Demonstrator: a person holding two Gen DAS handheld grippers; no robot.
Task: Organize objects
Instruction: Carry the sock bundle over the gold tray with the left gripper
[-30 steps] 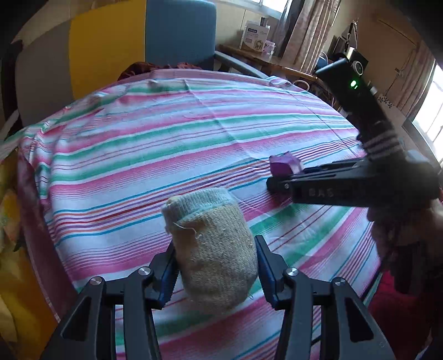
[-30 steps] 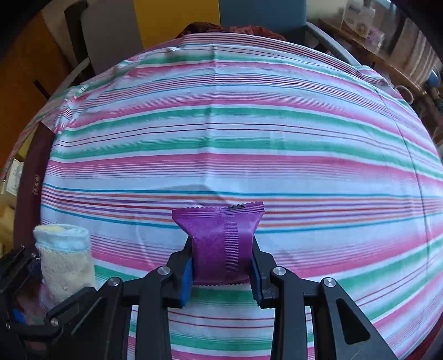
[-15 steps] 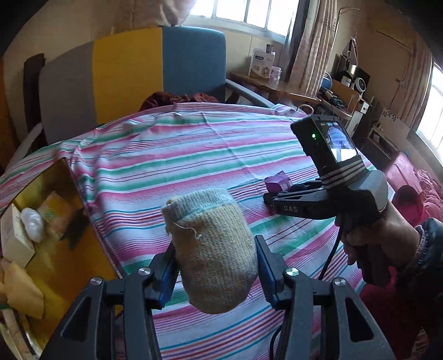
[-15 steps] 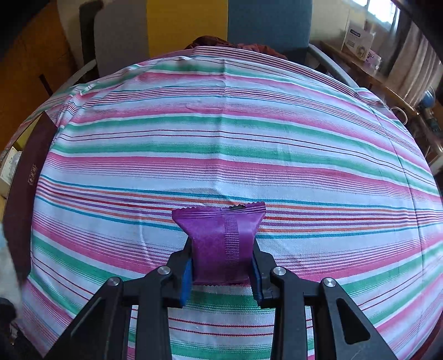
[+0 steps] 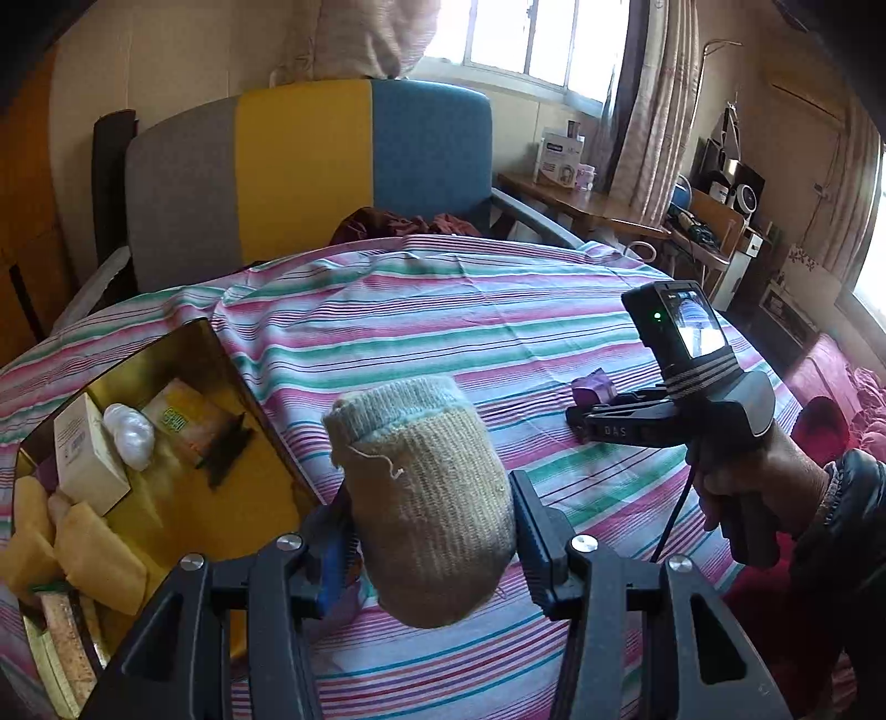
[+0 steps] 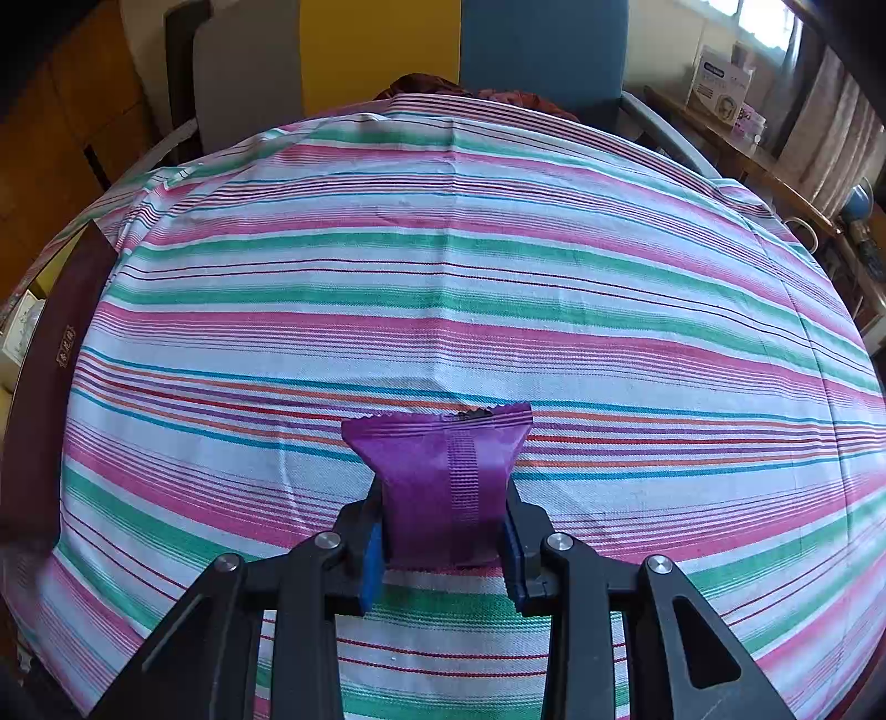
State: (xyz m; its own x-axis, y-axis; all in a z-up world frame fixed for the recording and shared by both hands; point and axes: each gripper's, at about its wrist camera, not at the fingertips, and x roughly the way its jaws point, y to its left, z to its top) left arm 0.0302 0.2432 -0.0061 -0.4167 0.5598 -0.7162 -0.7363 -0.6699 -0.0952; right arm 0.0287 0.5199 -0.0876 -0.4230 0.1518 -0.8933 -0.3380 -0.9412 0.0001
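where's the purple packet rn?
Purple packet is clamped in the right hand-held gripper, low on the striped cloth. In the left wrist view it sits right of the sock, across from the gold box.

Knitted sock point(image 5: 421, 504), glossy foil packet point(image 6: 443, 487)

Home living room, armchair point(image 5: 310, 177), curtained window point(image 5: 531, 44), striped tablecloth point(image 6: 443, 266)

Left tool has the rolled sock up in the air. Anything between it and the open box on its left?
Nothing visible. The left tool holds the rolled sock clear of the striped cloth. The open box sits lower left, lidless, with only its near wall between.
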